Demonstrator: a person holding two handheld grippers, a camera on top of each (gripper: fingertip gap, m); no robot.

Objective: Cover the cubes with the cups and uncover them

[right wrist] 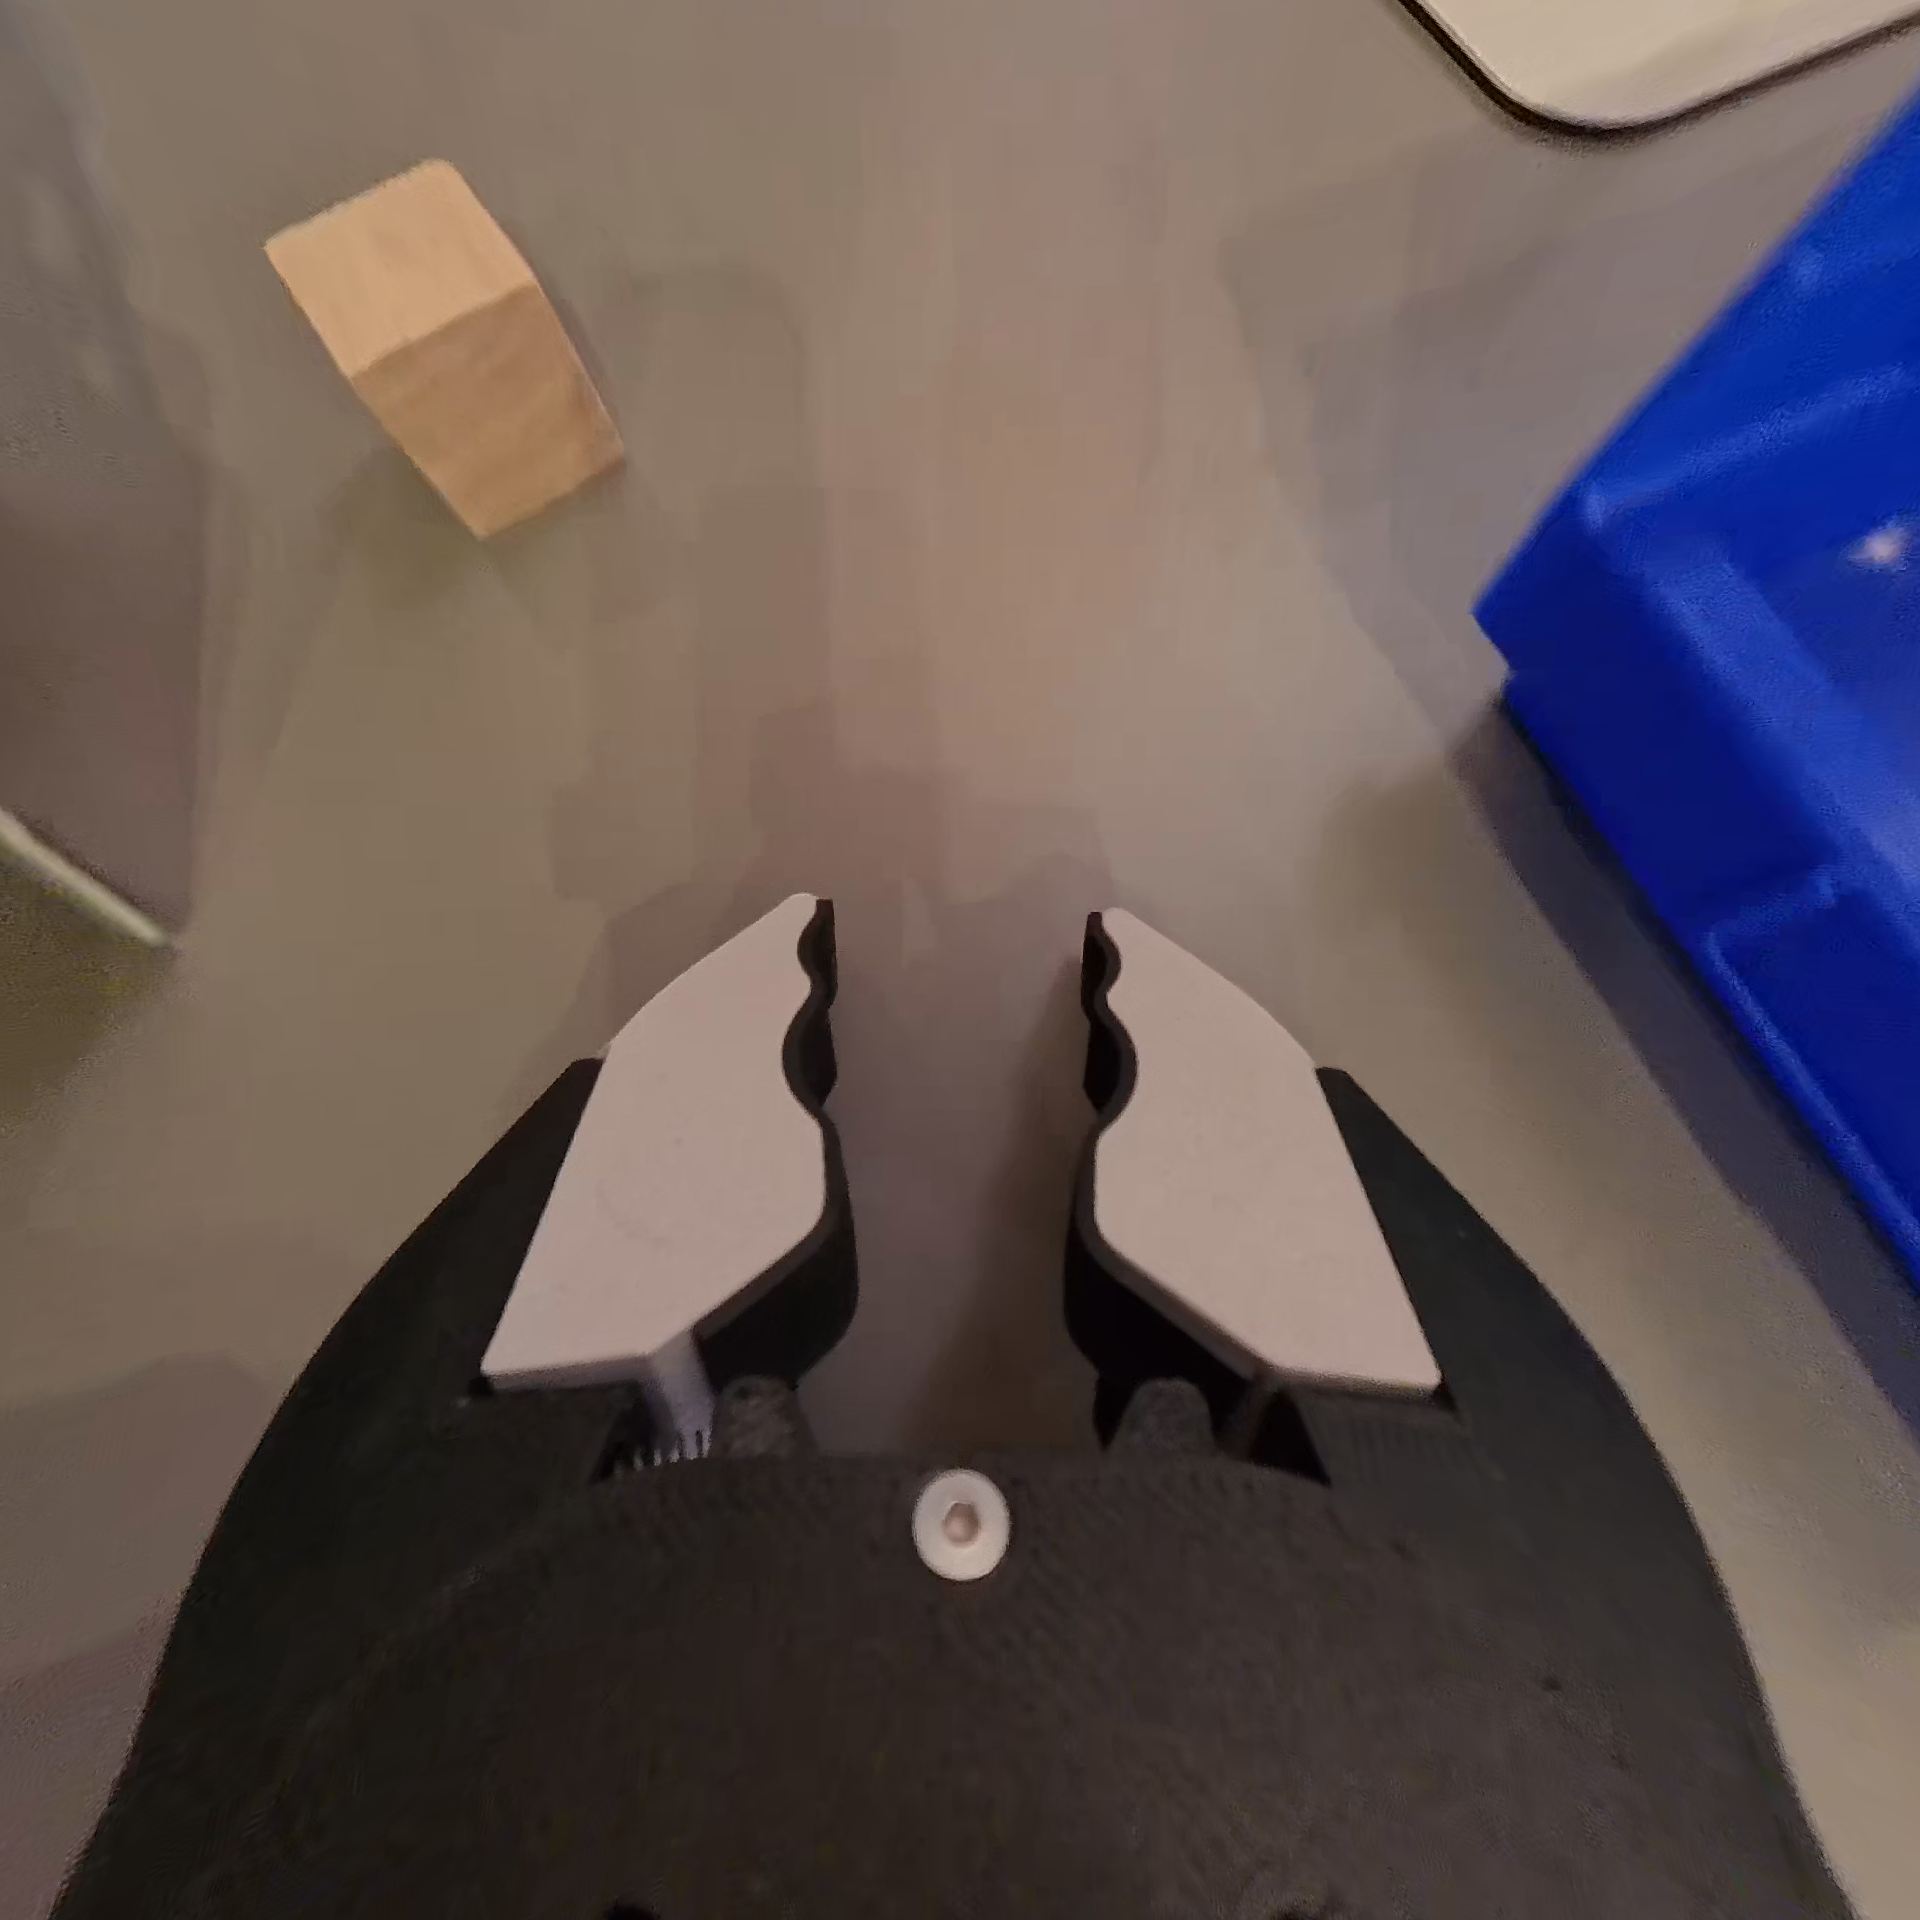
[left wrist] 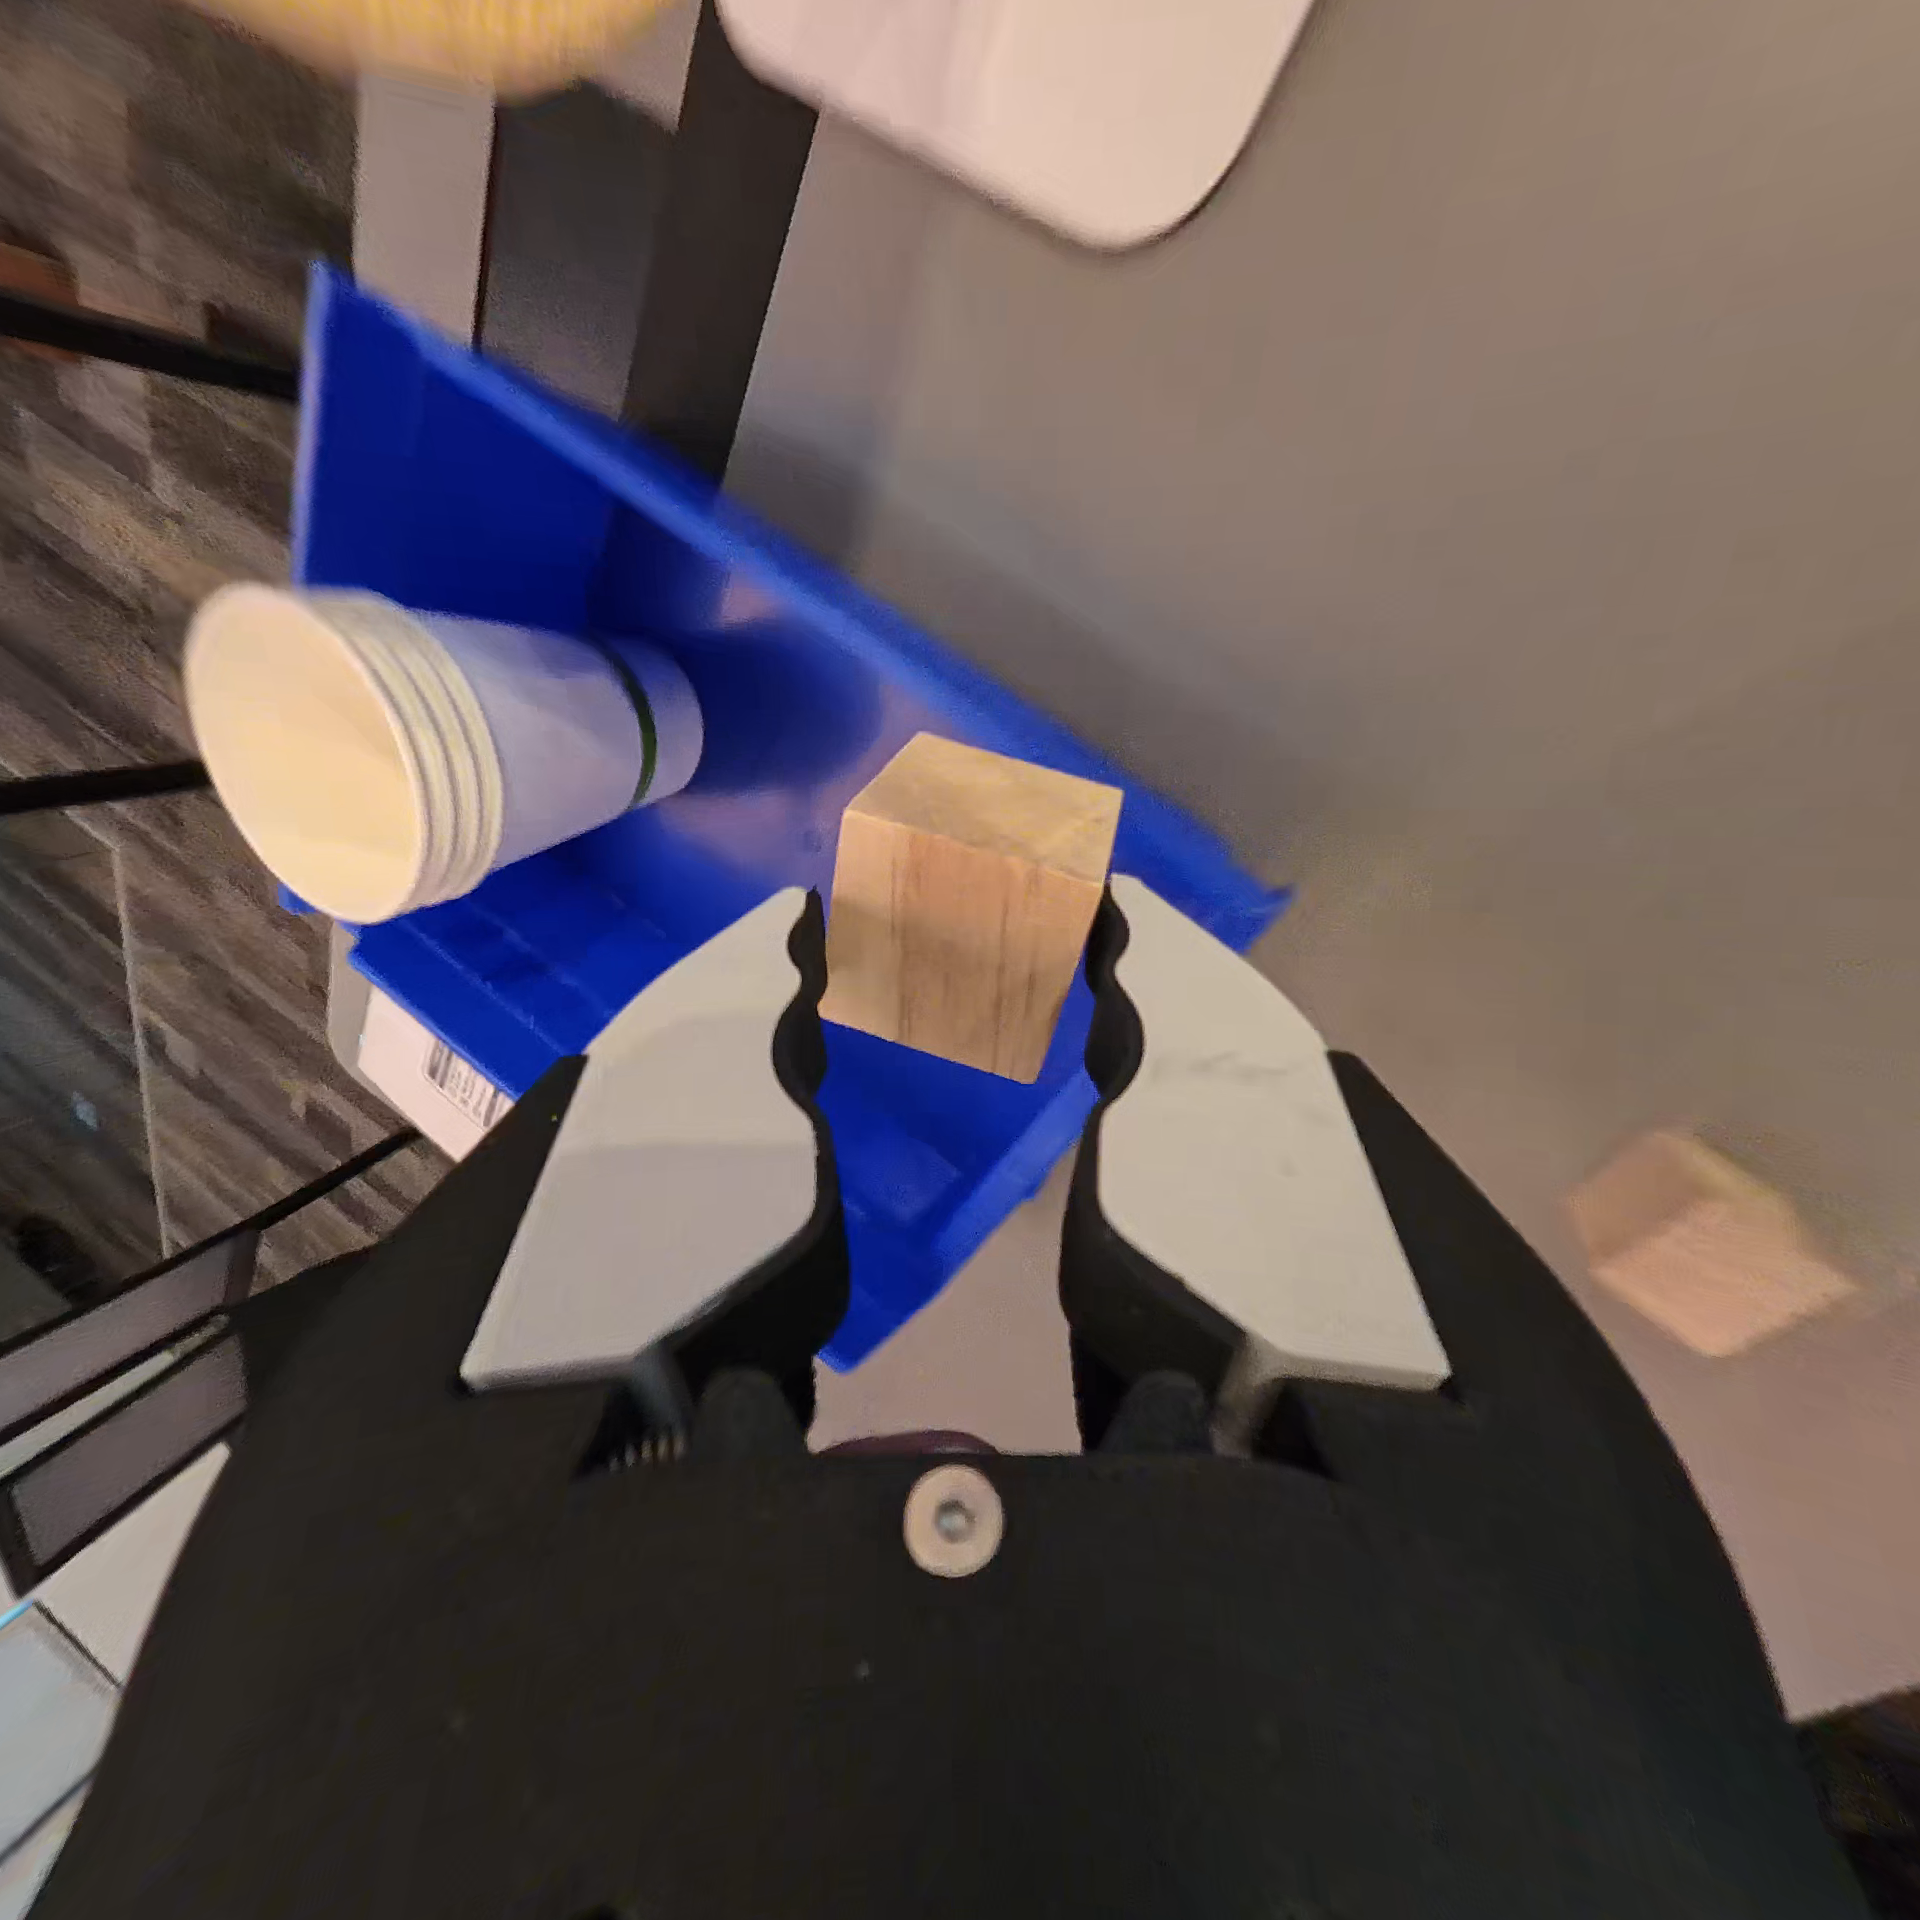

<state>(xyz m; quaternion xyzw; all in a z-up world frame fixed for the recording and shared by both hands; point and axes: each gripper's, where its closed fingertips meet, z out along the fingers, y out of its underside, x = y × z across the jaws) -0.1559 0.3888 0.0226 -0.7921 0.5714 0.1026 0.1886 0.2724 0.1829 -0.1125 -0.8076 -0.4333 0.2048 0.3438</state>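
Gripping a wooden cube (left wrist: 961,914) above the blue bin (left wrist: 499,499), the left gripper (left wrist: 956,925) risks dropping it there, beside stacked cups (left wrist: 416,748); right gripper (right wrist: 956,935) jaws parted, empty; second cube (right wrist: 447,343) on desk (right wrist: 935,520).

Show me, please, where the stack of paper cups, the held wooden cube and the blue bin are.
stack of paper cups (left wrist: 436,748), left wrist view, on its side wall.
held wooden cube (left wrist: 961,935), left wrist view, on its front face.
blue bin (right wrist: 1745,665), right wrist view, on its rim.

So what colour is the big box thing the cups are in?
Bright blue bin, clearest in the left wrist view.
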